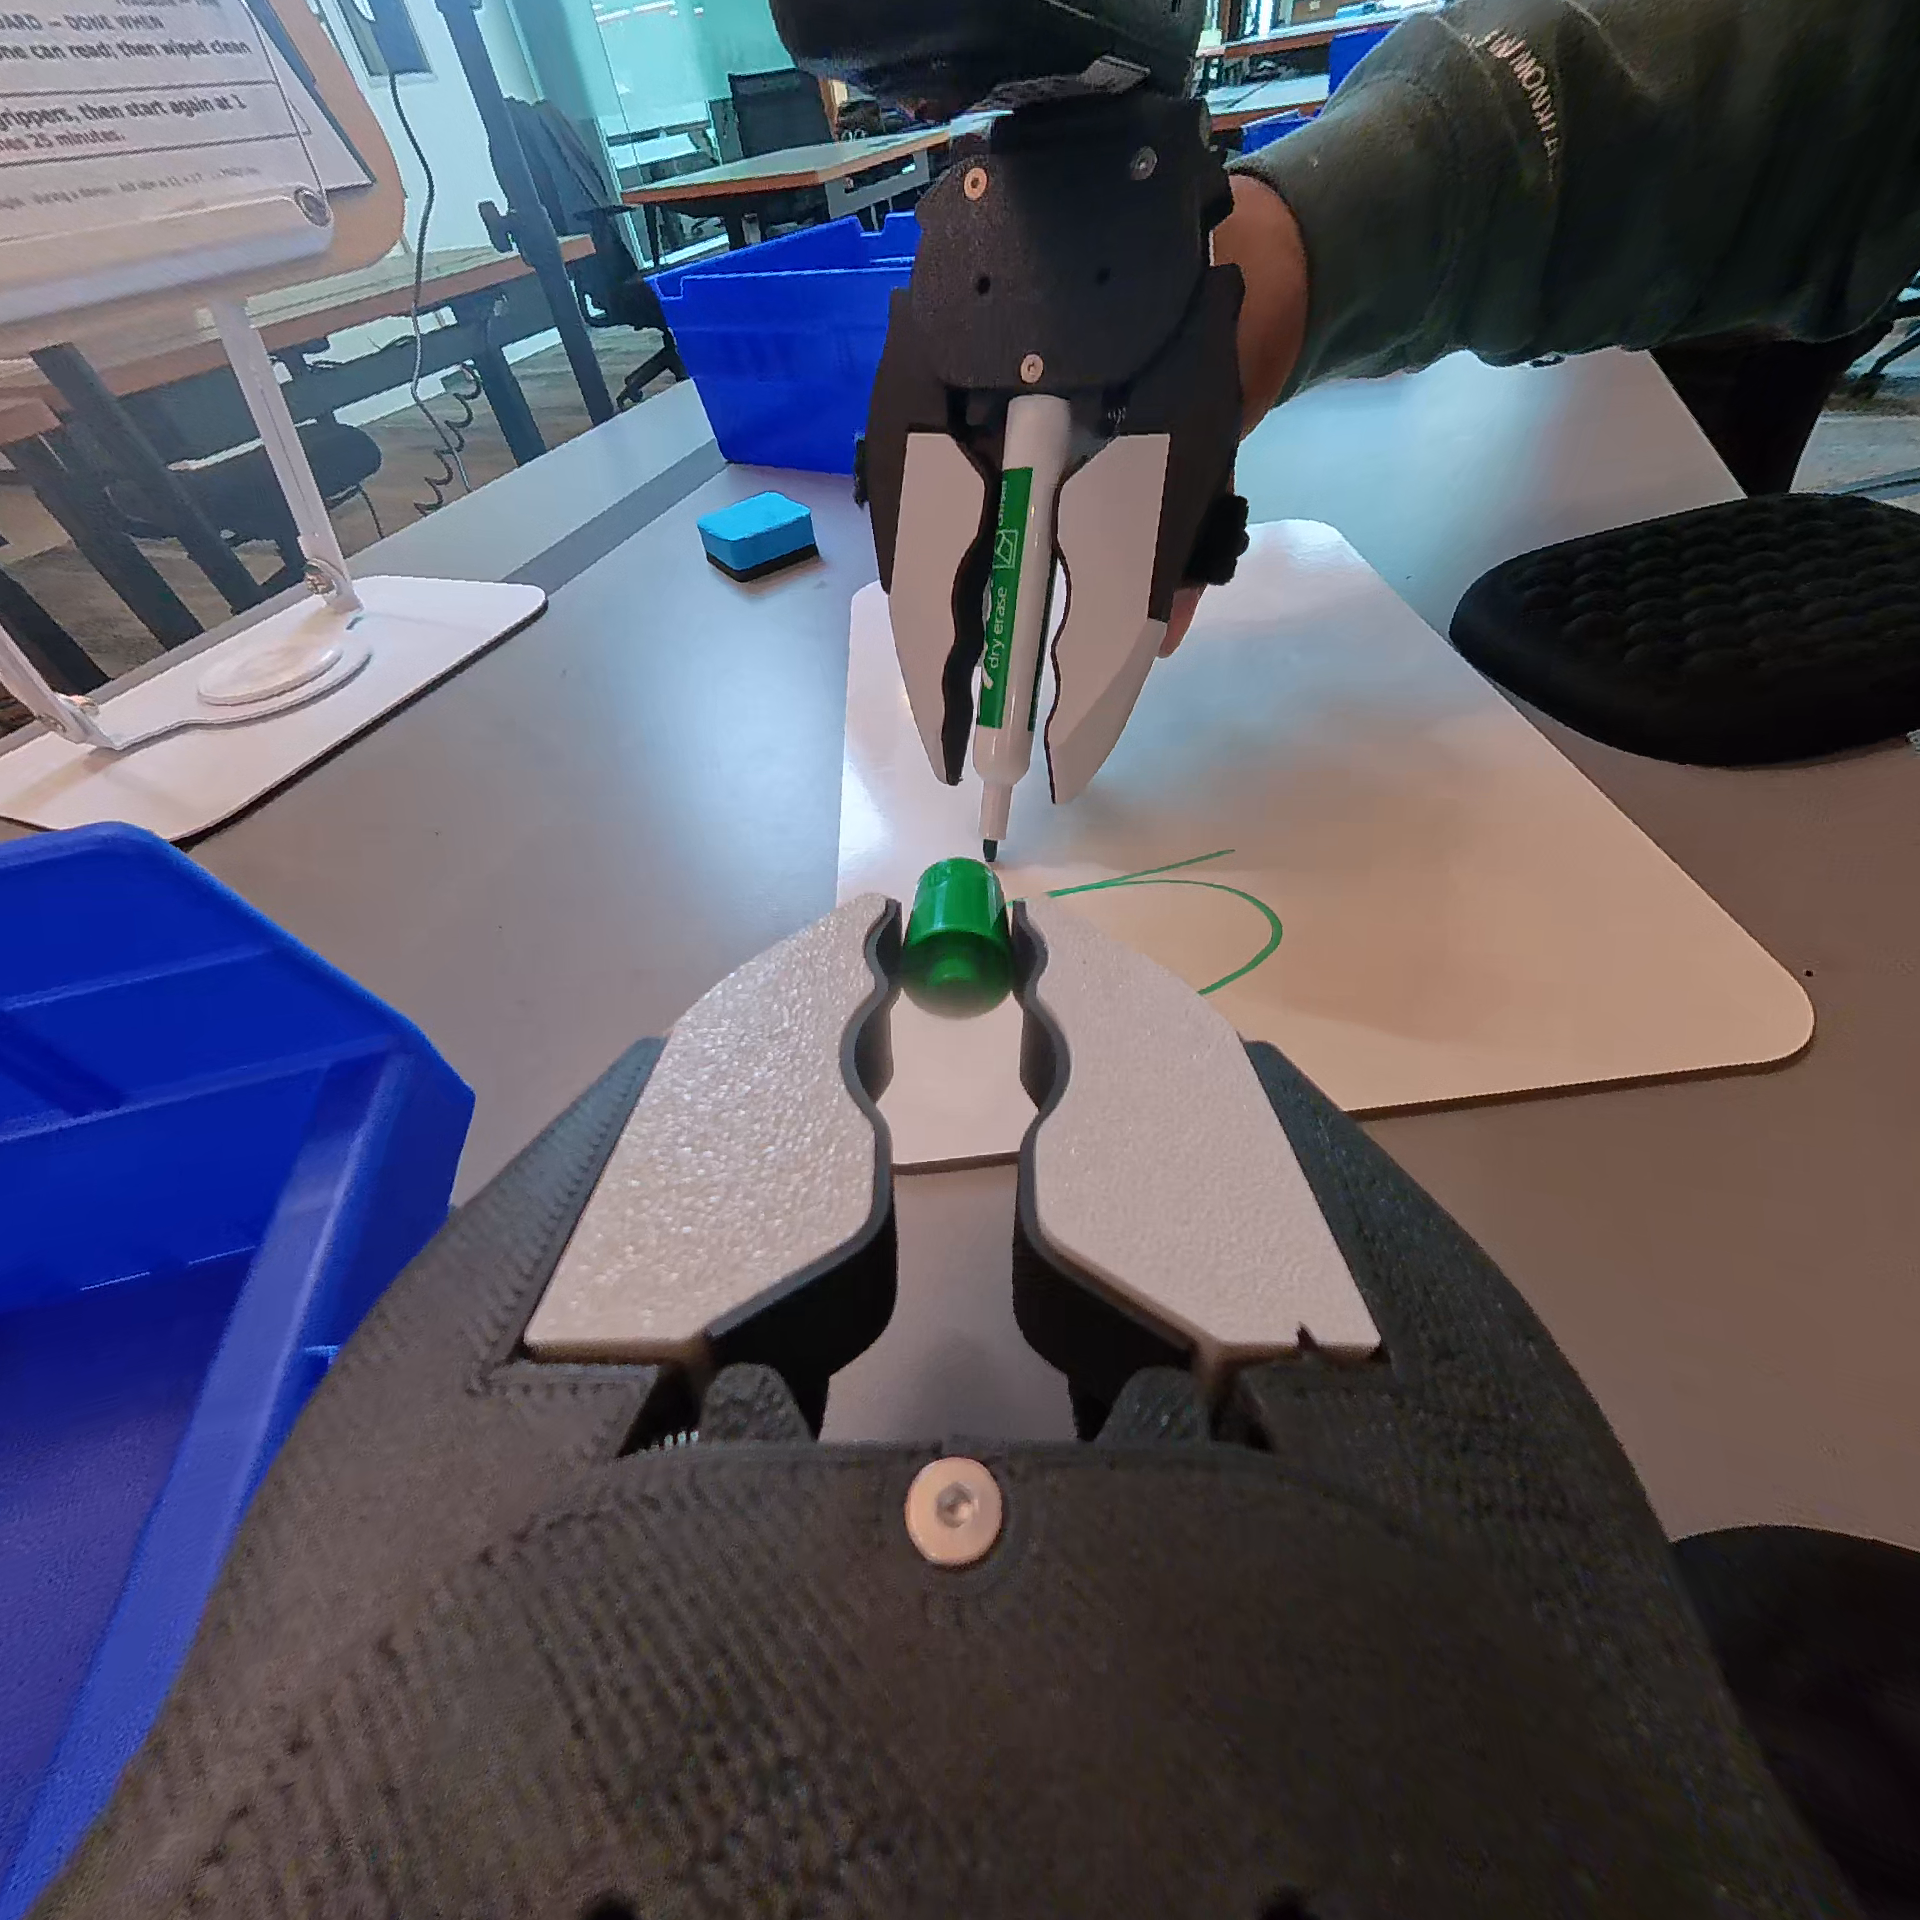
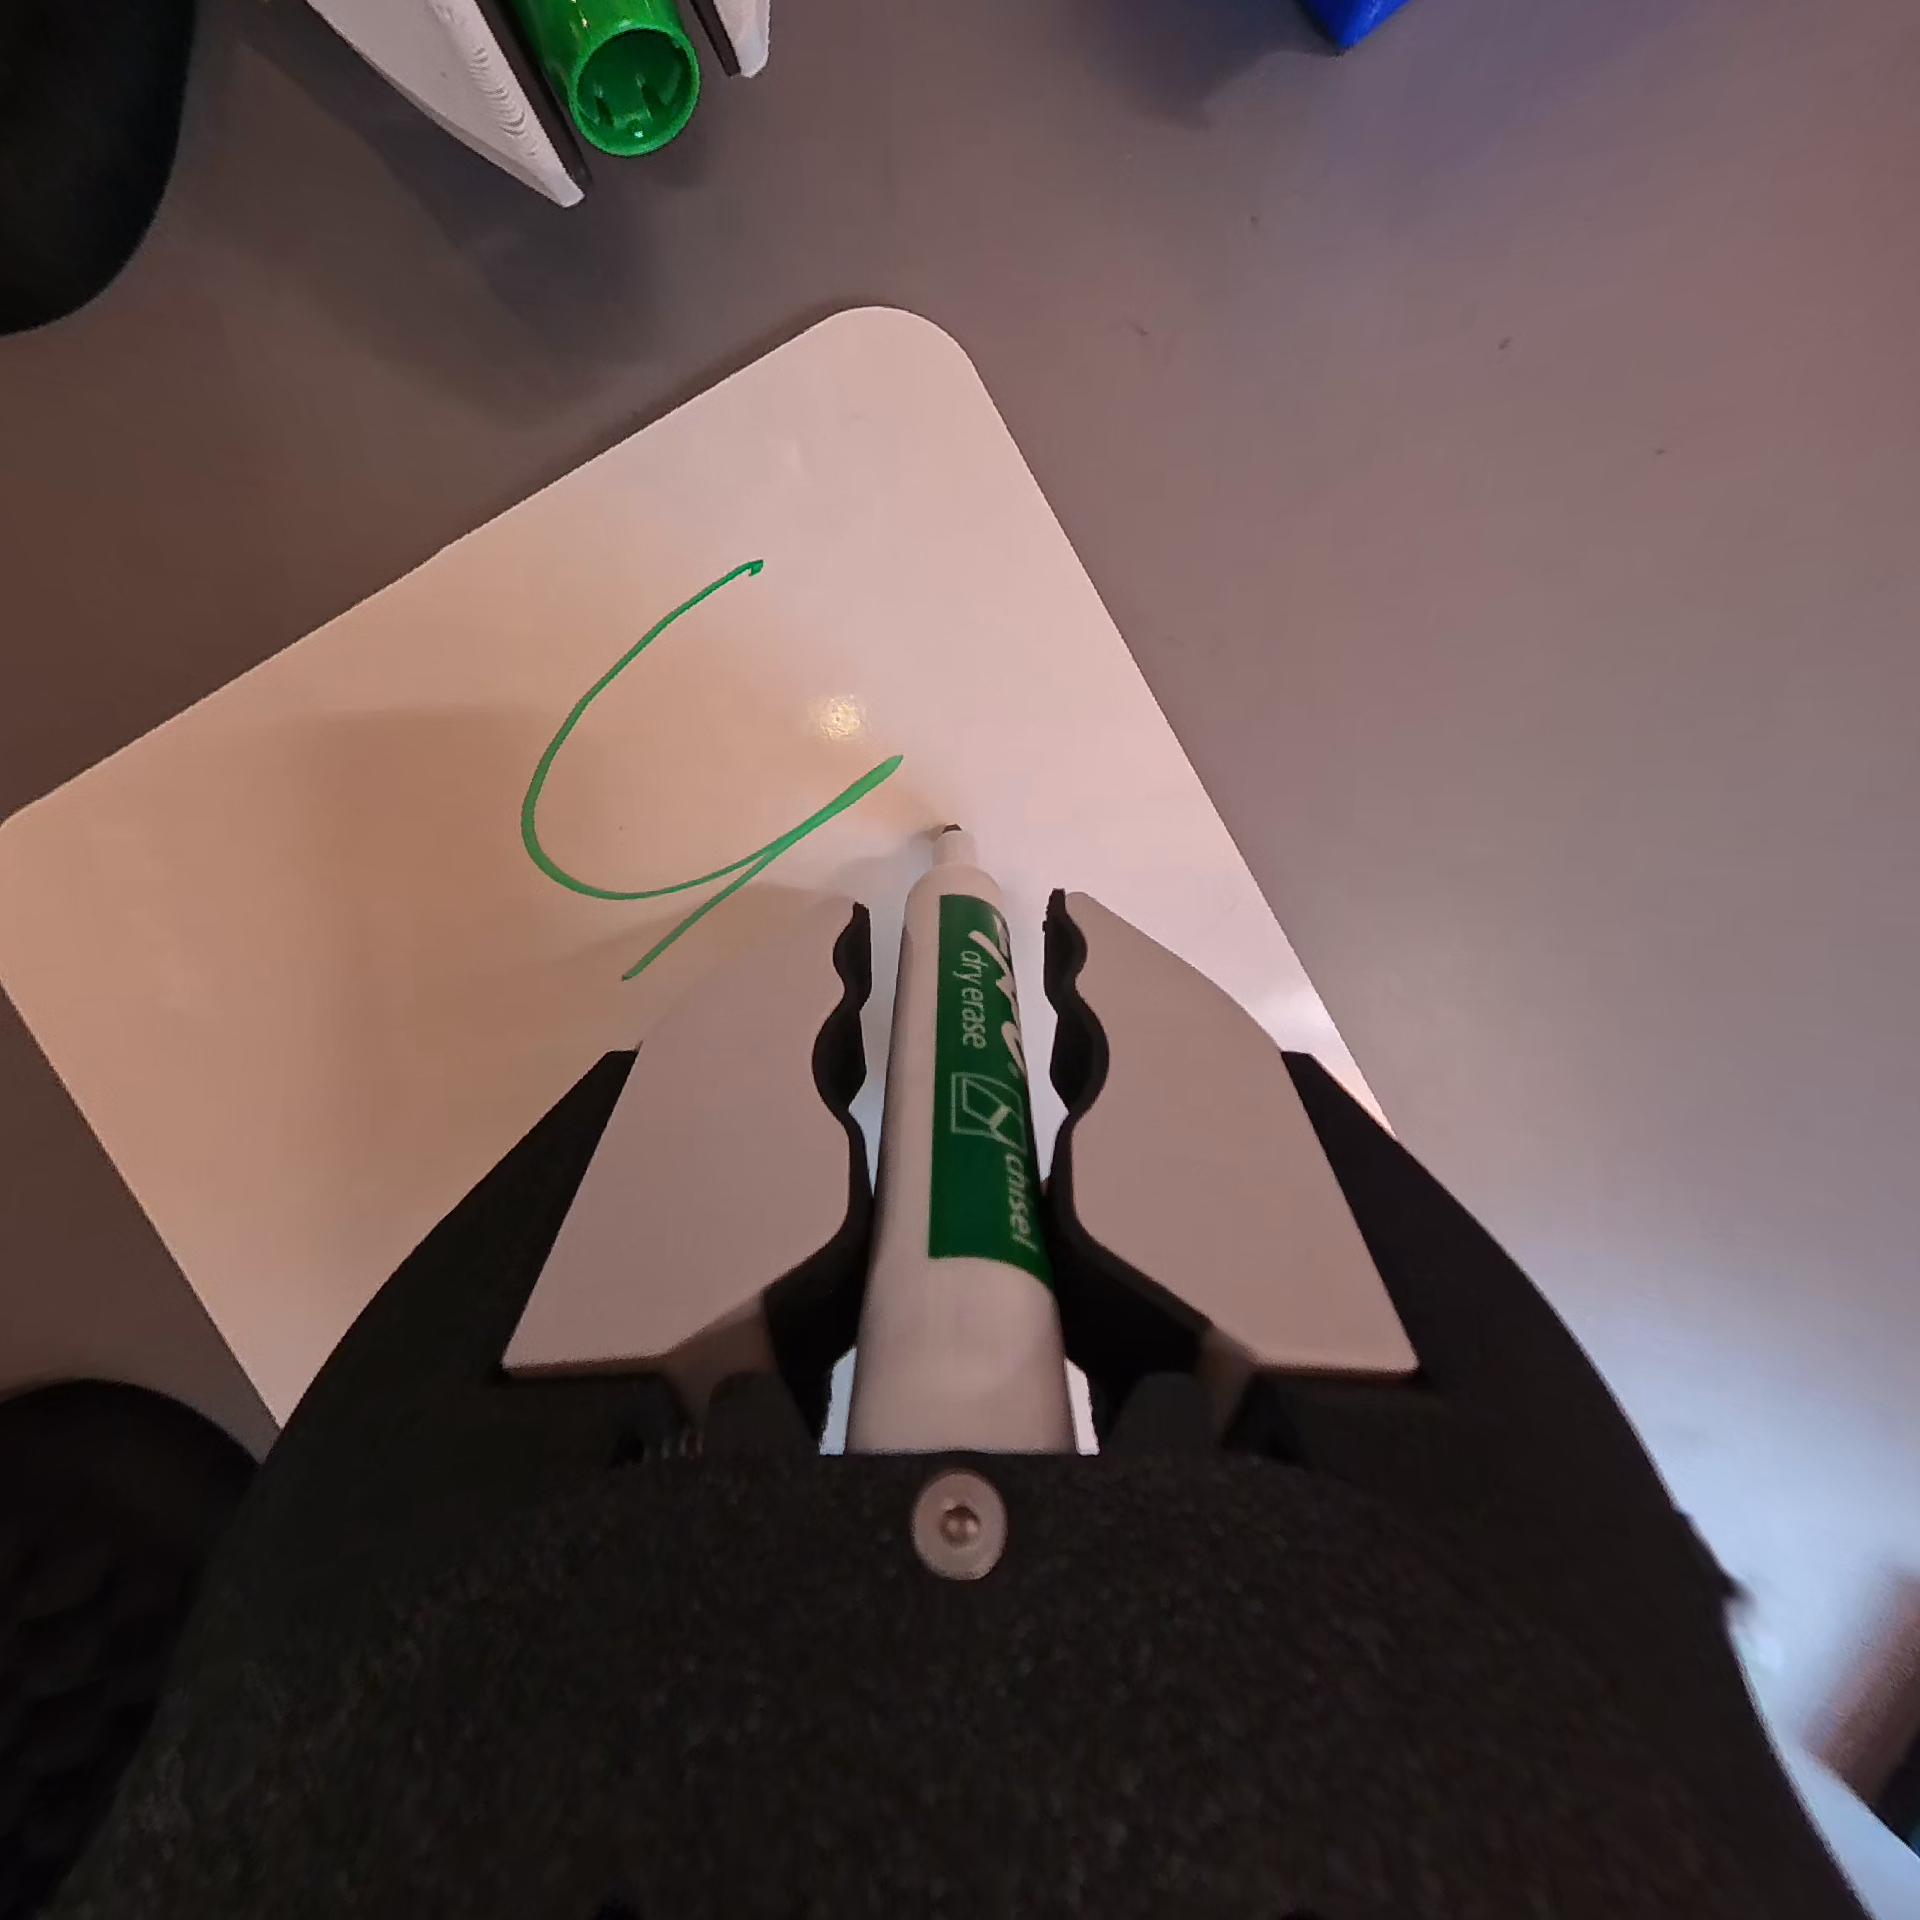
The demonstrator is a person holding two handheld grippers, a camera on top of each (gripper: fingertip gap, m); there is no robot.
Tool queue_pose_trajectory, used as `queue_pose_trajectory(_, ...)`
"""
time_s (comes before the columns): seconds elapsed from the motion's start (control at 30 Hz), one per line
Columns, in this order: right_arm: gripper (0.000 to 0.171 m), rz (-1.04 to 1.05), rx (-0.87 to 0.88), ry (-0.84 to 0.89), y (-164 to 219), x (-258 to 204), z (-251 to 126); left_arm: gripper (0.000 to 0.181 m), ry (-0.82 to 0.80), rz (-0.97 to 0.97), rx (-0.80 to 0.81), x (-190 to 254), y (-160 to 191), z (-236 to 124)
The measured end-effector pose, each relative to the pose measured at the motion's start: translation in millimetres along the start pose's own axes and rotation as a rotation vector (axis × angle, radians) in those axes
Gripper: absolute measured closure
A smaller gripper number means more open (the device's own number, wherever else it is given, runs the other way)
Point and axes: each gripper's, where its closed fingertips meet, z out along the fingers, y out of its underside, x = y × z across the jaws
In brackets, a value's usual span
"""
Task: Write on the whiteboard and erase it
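A small white whiteboard (image 1: 1455, 831) (image 2: 364, 935) lies flat on the grey table with a curved green stroke (image 1: 1247, 925) (image 2: 582, 769) drawn on it. My right gripper (image 2: 951, 914) (image 1: 1003, 774) is shut on a green dry-erase marker (image 2: 966, 1122) (image 1: 1013, 613), tip down on or just above the board beside the stroke. My left gripper (image 1: 956, 914) (image 2: 665, 114) is shut on the marker's green cap (image 1: 954, 940) (image 2: 629, 88), held near the board's edge. A blue eraser (image 1: 758, 535) with a black base sits on the table beyond the board.
A blue bin (image 1: 156, 1195) stands at the near left and another blue bin (image 1: 800, 343) at the back. A white sign stand (image 1: 260, 665) is at the left. A black textured pad (image 1: 1714, 634) lies right of the board. A person's sleeve (image 1: 1610, 177) reaches in from the right. The grippers' ends are close to 11 centimetres from one another.
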Motion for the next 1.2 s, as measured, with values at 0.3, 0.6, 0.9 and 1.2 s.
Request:
queue_pose_trajectory(0.3,0.138,-0.012,-0.031,-0.008,4,-5,-1,0.161,0.002,0.0,-0.002,1,0,0)
queue_pose_trajectory(0.6,0.138,-0.007,-0.061,-0.02,19,-23,-9,0.161,0.004,0.003,-0.005,2,0,1)
queue_pose_trajectory(0.9,0.138,0.012,-0.1,-0.019,43,-46,-23,0.161,0.002,0.003,-0.006,2,0,1)
queue_pose_trajectory(1.2,0.139,0.026,-0.095,0.024,52,-43,-28,0.161,-0.004,-0.001,-0.004,0,0,1)
